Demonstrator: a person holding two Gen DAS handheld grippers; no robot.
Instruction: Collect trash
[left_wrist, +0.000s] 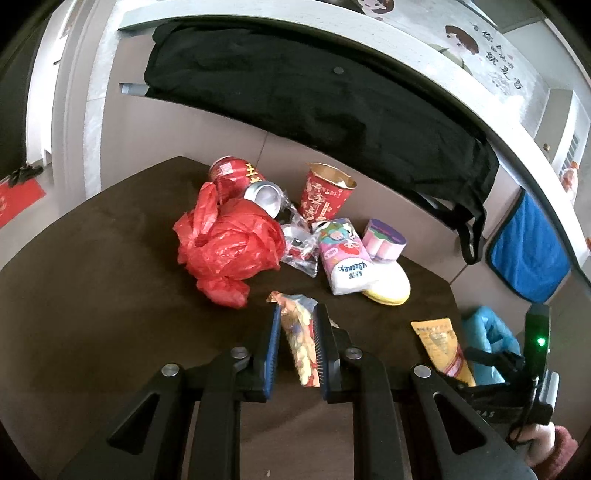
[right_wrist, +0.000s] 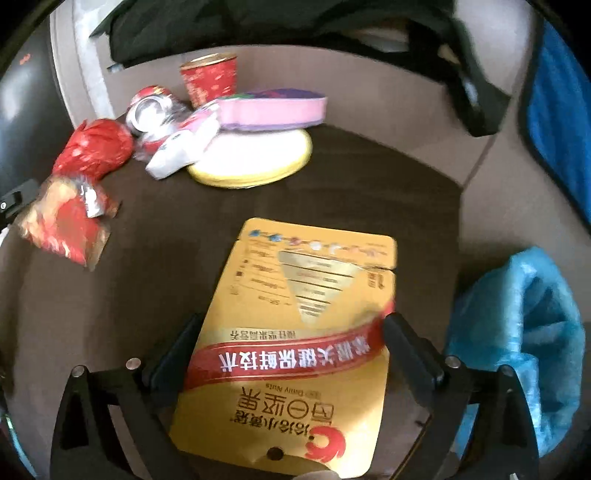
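My left gripper (left_wrist: 297, 308) is shut on a crinkled, colourful snack wrapper (left_wrist: 299, 339), which stands up between the pads just over the dark brown table (left_wrist: 110, 277). The same wrapper (right_wrist: 66, 221) shows at the left of the right wrist view. A flat yellow pouch with a red band (right_wrist: 295, 295) lies on the table. My right gripper (right_wrist: 291, 321) is open, one finger on each side of the pouch, and the pads do not press on it. A blue plastic bag (right_wrist: 517, 332) hangs open at the table's right edge.
Further back on the table lie a crumpled red plastic bag (left_wrist: 229, 251), a crushed red can (left_wrist: 240, 177), a red paper cup (left_wrist: 327, 195), a tissue pack (left_wrist: 347, 258), a pink box (left_wrist: 384, 240) and a yellow-rimmed lid (left_wrist: 391, 288). A black garment (left_wrist: 314, 103) hangs behind.
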